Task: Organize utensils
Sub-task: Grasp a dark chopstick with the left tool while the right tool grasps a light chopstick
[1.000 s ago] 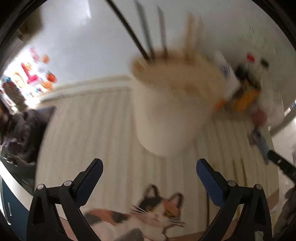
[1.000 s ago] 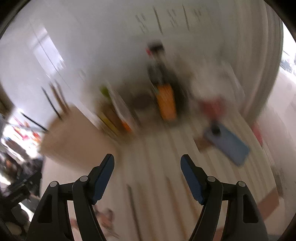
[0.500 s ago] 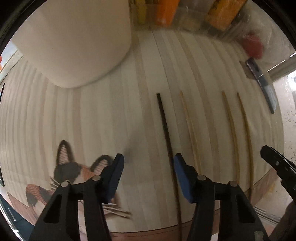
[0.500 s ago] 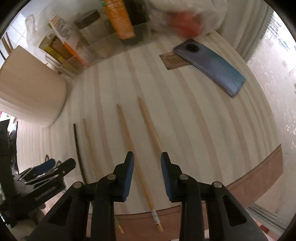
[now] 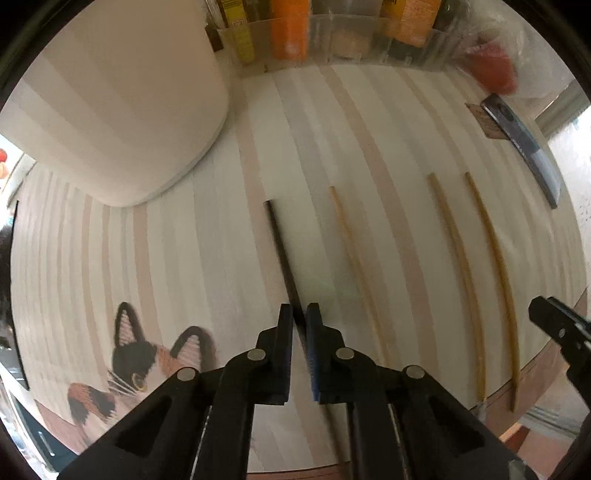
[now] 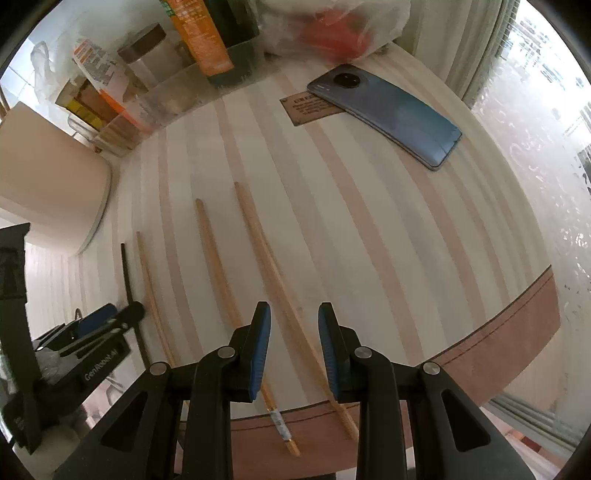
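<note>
Several chopsticks lie side by side on a striped mat (image 5: 207, 258). My left gripper (image 5: 299, 314) points down at the mat and is shut on the near part of the black chopstick (image 5: 280, 251). Three wooden chopsticks lie to its right. My right gripper (image 6: 294, 314) stands over the rightmost wooden chopstick (image 6: 266, 251), which runs between its blue pads (image 6: 260, 332) without touching either; the jaws are narrowed but open. A tall cream utensil holder (image 5: 122, 103) stands at the back left.
A blue phone (image 6: 388, 110) lies at the back right on a small brown card. A clear tray of bottles and boxes (image 6: 177, 99) and a plastic bag with something red (image 6: 332, 33) line the back. The mat's brown border (image 6: 498, 350) marks the near edge.
Both grippers came down from the holder and the back shelf to the mat. The left jaws closed onto the black chopstick. The right jaws narrowed around a wooden chopstick, then held.
</note>
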Demonstrator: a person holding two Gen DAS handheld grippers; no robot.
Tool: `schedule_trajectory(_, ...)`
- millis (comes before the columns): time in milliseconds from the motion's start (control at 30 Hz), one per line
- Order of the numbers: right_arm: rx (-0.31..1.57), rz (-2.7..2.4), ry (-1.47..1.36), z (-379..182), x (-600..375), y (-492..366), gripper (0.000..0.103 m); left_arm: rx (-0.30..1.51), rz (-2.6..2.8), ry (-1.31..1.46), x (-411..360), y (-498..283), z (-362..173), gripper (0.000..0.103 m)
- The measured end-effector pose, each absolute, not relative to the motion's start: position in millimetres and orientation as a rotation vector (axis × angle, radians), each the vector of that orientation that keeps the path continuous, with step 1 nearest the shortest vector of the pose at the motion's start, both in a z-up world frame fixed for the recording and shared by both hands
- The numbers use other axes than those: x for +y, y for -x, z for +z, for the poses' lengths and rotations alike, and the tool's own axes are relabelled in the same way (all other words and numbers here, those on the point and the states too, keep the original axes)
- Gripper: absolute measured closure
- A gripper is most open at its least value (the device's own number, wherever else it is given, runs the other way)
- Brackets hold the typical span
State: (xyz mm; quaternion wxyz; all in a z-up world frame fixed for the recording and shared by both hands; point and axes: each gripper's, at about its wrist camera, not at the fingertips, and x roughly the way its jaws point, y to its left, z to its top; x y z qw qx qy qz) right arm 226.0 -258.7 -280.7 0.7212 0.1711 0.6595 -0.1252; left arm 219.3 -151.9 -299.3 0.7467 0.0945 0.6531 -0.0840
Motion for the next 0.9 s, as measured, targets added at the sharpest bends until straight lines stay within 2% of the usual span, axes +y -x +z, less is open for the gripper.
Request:
schedule_trajectory(367,1.531,-0.133,-0.293,-299.3,-221.9,-255.2,0.075,1.456,-0.015,-0.144,-55.4,-202.9,-295.2,0.099)
schedule_trajectory(533,1.574,-0.118,-0.159,-317.1,-196.3,-268.1,0.074,1.466,0.013,-0.094,-47.0,-199.3,-296.5,0.099)
schedule_trajectory(733,1.594,-0.181,-0.130,-316.2,-185.4,-265.6,0.092,1.463,0.011,-0.078,-41.7,-193.9,-292.8,0.099)
schedule_trajectory(900,1.661,-0.182,-0.220,-314.7,-187.1,-250.9,0.094,1.473,-0.008,-0.048,-15.7,-198.5,-299.3,0.099)
